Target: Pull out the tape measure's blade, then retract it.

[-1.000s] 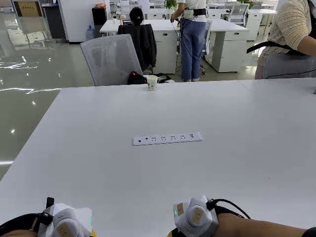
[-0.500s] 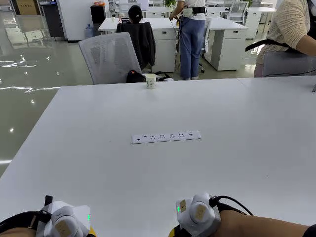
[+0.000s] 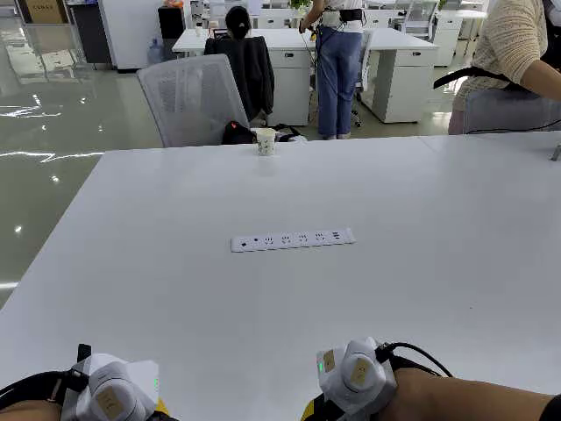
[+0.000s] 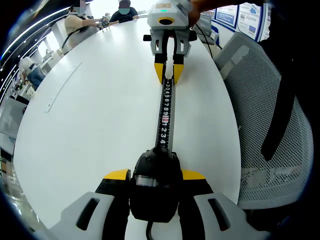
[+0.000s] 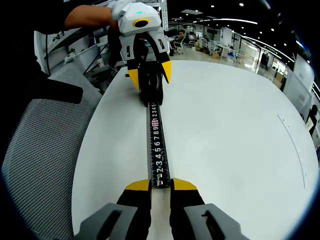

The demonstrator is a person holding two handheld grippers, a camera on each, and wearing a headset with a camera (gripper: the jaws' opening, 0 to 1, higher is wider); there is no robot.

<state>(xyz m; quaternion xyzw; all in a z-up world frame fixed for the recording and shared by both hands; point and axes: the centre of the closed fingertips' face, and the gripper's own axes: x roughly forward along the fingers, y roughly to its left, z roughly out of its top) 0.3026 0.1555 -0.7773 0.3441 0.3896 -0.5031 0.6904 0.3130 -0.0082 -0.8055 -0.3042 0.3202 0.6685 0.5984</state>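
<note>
Tape measure (image 4: 156, 185) sits at the near edge of the worktop (image 3: 175, 289), strung between both grippers. Its black case (image 5: 150, 87) is clamped in the left gripper (image 4: 155, 175), jaws closed against both sides. The blade (image 5: 156, 145) is out a short length and runs straight and low along the worktop; cannot tell if it touches the surface. The right gripper (image 5: 160, 185) is pinched shut on the blade's tip end, one yellow fingertip on each side of the lowest numbers. The two grippers face each other in line with the blade.

Farther out, a power strip (image 3: 292, 239) lies mid-worktop, well apart from the work. A paper cup (image 3: 265, 140) stands at the far edge, with a mesh chair (image 3: 193, 101) behind it.

Step, as a judgement: pull-out, blade partly drawn, retract not yet done. Next move is either more pull along the same line or the return. The return calls for the right gripper travelling back toward the case, holding the tip so the blade feeds in controlled instead of snapping, and the left gripper holding the case steady.
</note>
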